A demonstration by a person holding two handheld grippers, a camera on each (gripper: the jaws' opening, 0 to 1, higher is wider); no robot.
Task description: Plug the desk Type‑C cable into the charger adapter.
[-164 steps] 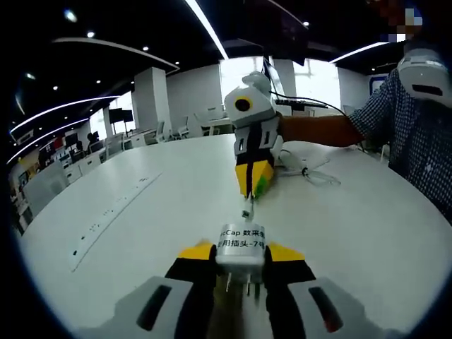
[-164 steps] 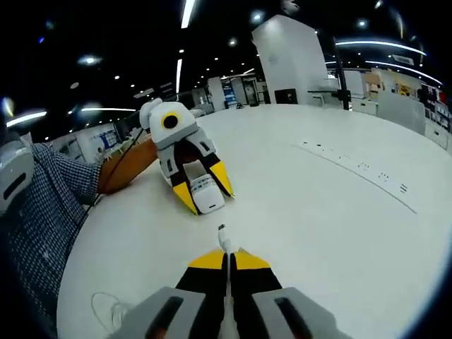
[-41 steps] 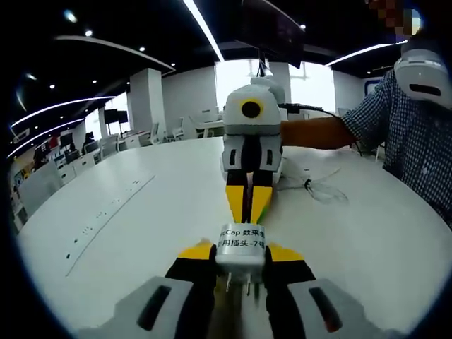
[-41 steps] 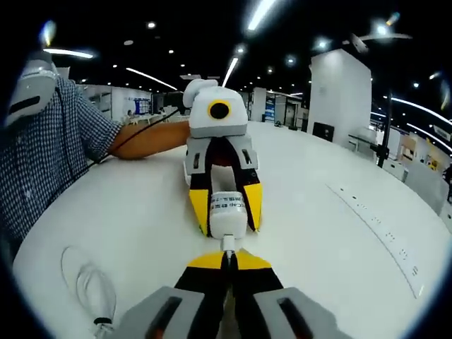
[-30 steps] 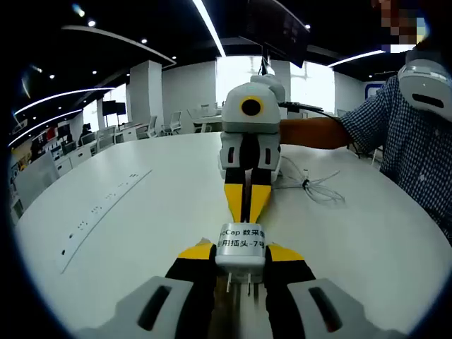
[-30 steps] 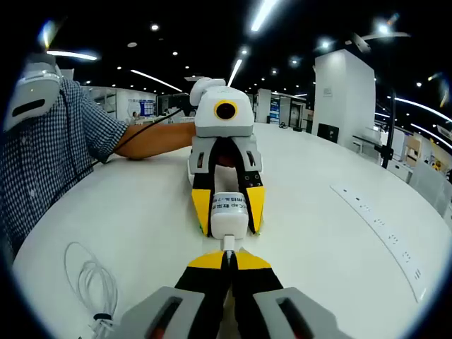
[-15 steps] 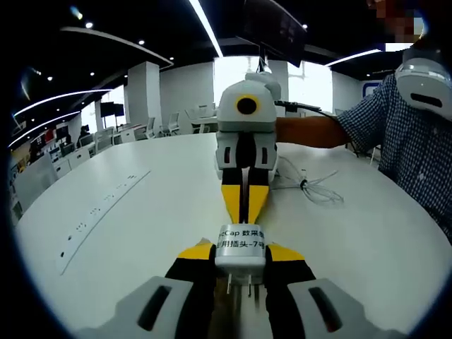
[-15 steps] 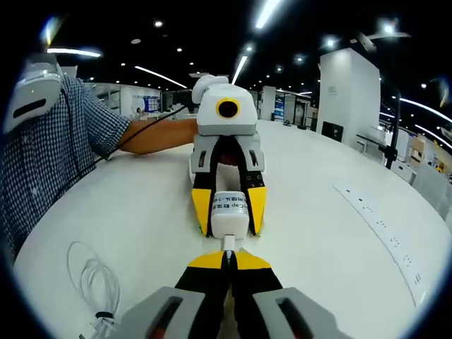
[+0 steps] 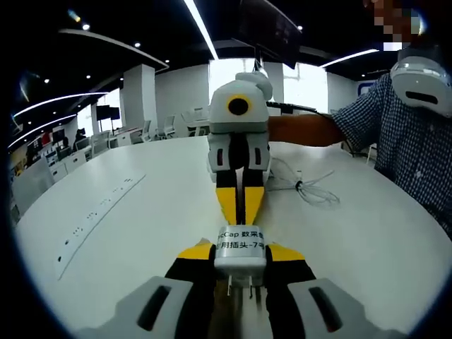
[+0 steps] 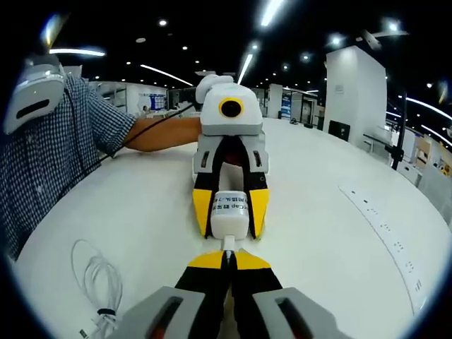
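A white charger adapter (image 9: 240,246) with a printed label sits clamped in my left gripper (image 9: 240,251), prongs toward the camera. The right gripper (image 9: 239,205) faces it nose to nose, its yellow tips touching the adapter's far face. In the right gripper view my right gripper (image 10: 227,260) is shut on the Type-C cable plug (image 10: 228,245), whose tip meets the adapter (image 10: 229,213) held by the left gripper (image 10: 230,212). The plug's seat in the port is hidden.
The white round table (image 9: 141,212) carries a flush strip of sockets (image 9: 92,215), also seen as the socket strip (image 10: 385,229). The cable's loose coil (image 10: 95,282) lies beside my right gripper, coil (image 9: 304,187). A person in a checked shirt (image 10: 49,155) stands at the table's edge.
Over five seconds the two grippers closed from apart and angled to aligned tip to tip. In the last second they stay joined; both views drift slightly.
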